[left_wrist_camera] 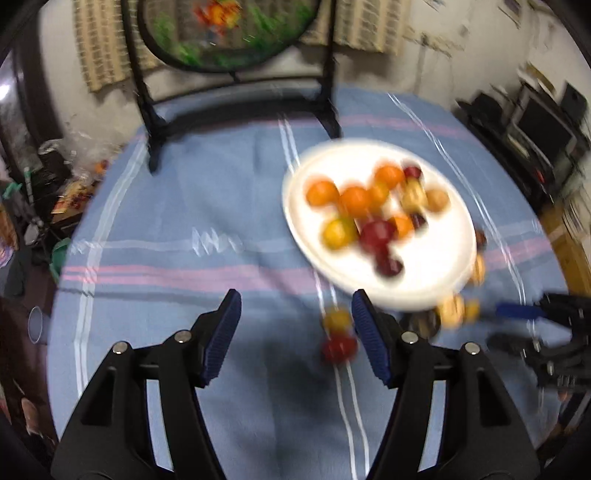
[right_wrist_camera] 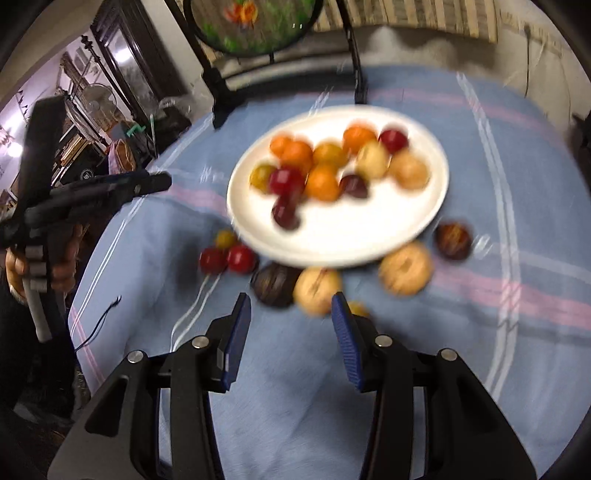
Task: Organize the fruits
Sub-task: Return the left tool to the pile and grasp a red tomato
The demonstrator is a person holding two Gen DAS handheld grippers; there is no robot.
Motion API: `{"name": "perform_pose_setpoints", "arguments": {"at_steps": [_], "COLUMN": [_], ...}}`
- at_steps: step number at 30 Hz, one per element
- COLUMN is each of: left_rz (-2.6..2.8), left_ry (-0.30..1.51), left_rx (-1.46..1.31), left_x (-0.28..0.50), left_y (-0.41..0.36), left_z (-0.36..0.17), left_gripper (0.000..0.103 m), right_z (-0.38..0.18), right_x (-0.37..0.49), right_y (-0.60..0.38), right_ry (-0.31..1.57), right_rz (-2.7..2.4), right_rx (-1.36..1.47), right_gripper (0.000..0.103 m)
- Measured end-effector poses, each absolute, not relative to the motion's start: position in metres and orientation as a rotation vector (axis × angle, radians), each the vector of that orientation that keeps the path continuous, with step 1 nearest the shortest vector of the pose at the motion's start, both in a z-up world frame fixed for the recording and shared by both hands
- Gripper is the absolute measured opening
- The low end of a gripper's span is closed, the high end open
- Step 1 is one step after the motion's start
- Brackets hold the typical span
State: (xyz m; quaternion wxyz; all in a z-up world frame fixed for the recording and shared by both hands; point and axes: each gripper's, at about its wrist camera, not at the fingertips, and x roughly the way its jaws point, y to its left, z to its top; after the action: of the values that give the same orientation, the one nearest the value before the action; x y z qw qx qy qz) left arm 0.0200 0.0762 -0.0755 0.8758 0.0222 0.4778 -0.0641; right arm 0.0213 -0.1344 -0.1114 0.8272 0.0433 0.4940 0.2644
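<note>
A white plate [left_wrist_camera: 424,273] [right_wrist_camera: 351,229] on the blue striped cloth holds several orange, red, yellow, tan and dark purple fruits. More fruit lies loose on the cloth along its near rim: two red ones [right_wrist_camera: 240,258], a small yellow one [right_wrist_camera: 225,238], dark brown ones [right_wrist_camera: 275,284] and tan ones [right_wrist_camera: 317,290]. My left gripper [left_wrist_camera: 295,314] is open and empty over bare cloth, left of a yellow fruit [left_wrist_camera: 336,319] and a red one [left_wrist_camera: 339,349]. My right gripper [right_wrist_camera: 291,306] is open and empty, with the tan fruit just beyond its tips. Both views are motion-blurred.
A black stand [left_wrist_camera: 151,122] with a round painted panel [right_wrist_camera: 255,22] rises at the table's far edge. In the right wrist view a hand [right_wrist_camera: 62,266] holds the left gripper [right_wrist_camera: 159,182] at the left. Household clutter [left_wrist_camera: 55,177] lies beyond the table's left edge.
</note>
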Motion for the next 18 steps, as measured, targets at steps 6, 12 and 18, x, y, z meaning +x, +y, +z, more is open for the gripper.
{"name": "perform_pose_setpoints", "arguments": {"at_steps": [6, 12, 18], "left_rz": [-0.195, -0.222, -0.277], "left_ry": [1.053, 1.088, 1.059], "left_rx": [0.102, 0.093, 0.08], "left_x": [0.006, 0.021, 0.026], "left_y": [0.052, 0.041, 0.039], "left_z": [-0.118, -0.143, -0.139], "left_gripper": [0.064, 0.059, 0.024], "right_z": [-0.127, -0.136, -0.148], "right_x": [0.003, 0.008, 0.024], "right_y": [-0.129, -0.147, -0.148], "right_ry": [1.079, 1.096, 1.096], "right_rz": [0.537, 0.455, 0.399], "right_rx": [0.061, 0.049, -0.007], "right_gripper": [0.046, 0.046, 0.046]}}
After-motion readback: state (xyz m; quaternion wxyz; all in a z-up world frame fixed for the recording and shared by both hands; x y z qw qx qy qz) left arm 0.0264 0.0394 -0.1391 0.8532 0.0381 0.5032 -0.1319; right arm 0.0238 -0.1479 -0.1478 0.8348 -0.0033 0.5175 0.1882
